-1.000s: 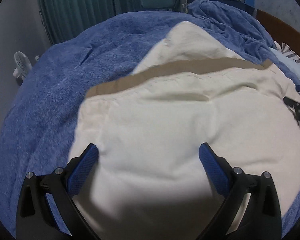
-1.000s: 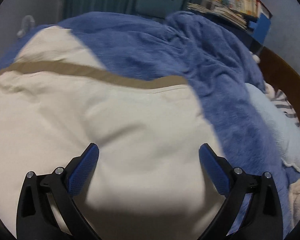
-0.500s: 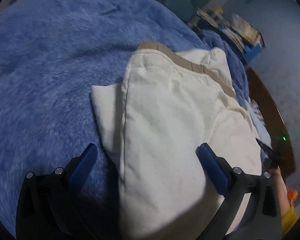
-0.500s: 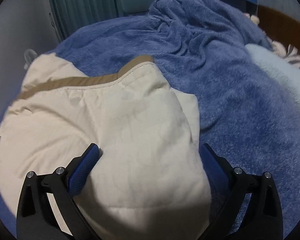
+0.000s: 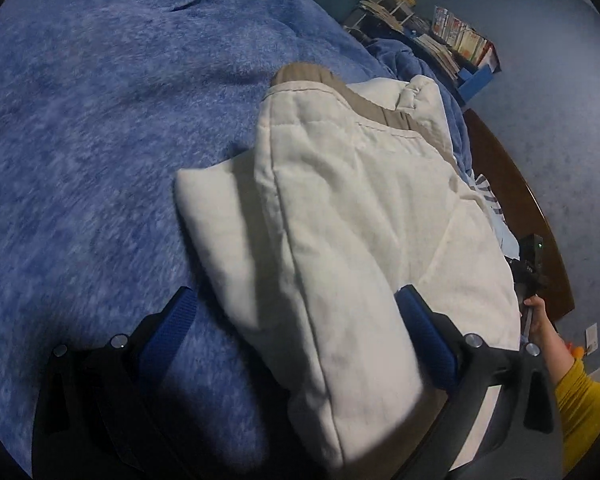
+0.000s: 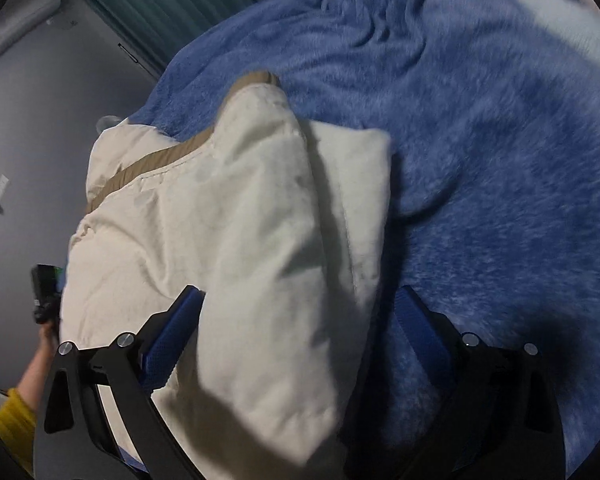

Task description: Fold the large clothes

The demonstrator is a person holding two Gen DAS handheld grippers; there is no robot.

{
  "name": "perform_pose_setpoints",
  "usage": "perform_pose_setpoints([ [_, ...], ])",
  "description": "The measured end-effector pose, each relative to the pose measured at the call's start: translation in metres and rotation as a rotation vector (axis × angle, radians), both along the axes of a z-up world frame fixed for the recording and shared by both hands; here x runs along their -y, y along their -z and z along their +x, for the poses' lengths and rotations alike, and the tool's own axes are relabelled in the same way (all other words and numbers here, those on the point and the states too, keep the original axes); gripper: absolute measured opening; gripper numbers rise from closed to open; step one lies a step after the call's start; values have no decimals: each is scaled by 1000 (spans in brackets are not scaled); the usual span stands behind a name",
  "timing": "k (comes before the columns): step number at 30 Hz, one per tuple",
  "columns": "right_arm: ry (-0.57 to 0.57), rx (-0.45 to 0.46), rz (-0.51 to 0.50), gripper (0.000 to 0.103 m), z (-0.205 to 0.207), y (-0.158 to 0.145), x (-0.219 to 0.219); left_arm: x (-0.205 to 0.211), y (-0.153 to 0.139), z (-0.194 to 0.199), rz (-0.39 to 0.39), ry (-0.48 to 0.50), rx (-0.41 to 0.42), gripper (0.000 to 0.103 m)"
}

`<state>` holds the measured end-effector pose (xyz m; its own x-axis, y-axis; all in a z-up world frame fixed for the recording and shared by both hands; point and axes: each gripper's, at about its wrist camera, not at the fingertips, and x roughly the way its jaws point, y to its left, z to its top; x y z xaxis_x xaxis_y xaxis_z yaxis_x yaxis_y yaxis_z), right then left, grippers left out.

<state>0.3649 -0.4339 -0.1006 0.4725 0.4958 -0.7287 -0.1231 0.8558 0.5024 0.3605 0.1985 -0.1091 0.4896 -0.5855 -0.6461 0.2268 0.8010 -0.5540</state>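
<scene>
Left wrist view: the left gripper (image 5: 296,340) has its jaws spread wide, clamping nothing, with the near corner of the cream padded garment (image 5: 339,240) draped between the blue pads (image 5: 427,344). The garment lies on the blue fleece blanket (image 5: 100,120) of the bed, its tan ribbed hem (image 5: 300,74) at the far end and a flap of a lower layer sticking out to the left. A second ago the garment was spread broad and flat with the tan band running straight across; now it is a narrower, thicker bundle, and this camera has swung to look along its left edge. At the far right, a hand (image 5: 537,316) in a mustard sleeve holds the right gripper beside a brown wooden bed frame (image 5: 531,216).

Right wrist view: the right gripper (image 6: 300,340) is likewise released, its jaws wide apart with the cream fabric bulging up between them, covering most of the left pad. The tan band here bends around a corner instead of lying straight, and a lower layer juts out to the right onto the blanket. The left hand (image 6: 46,344) shows at the near left edge.

Judging from this, one fold has gone over, and both grippers have likely let go of it. The stack looks puffy and uneven, so the next step probably calls for regrasping the ends and squaring the protruding layers.
</scene>
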Motion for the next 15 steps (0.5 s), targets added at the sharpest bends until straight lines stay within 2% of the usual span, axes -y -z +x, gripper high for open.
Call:
perform_pose_setpoints([
  [2,-26,4,49,82,8,3,1,4,1,12,-37,14,7,92],
  [6,-23,-62,171,78,35,19,2,16,8,38,-106,34,13,91],
  [8,3,-71,201,71,44,24,-1,26,10,48,-87,20,12,91],
  [10,12,-53,172,54,45,22,-7,34,8,52,-45,-9,20,85],
  [11,9,-36,159,49,43,17,-10,35,3,49,-47,-4,38,66],
  [12,11,-9,138,38,37,10,-13,36,-3,47,-54,0,52,45],
  [13,13,14,110,31,31,2,-17,38,-10,44,-50,4,65,39],
  [14,13,36,82,27,24,-4,-21,41,-18,40,-42,18,77,29],
  [15,12,71,21,24,16,-14,-28,43,-24,36,-34,34,89,23],
])
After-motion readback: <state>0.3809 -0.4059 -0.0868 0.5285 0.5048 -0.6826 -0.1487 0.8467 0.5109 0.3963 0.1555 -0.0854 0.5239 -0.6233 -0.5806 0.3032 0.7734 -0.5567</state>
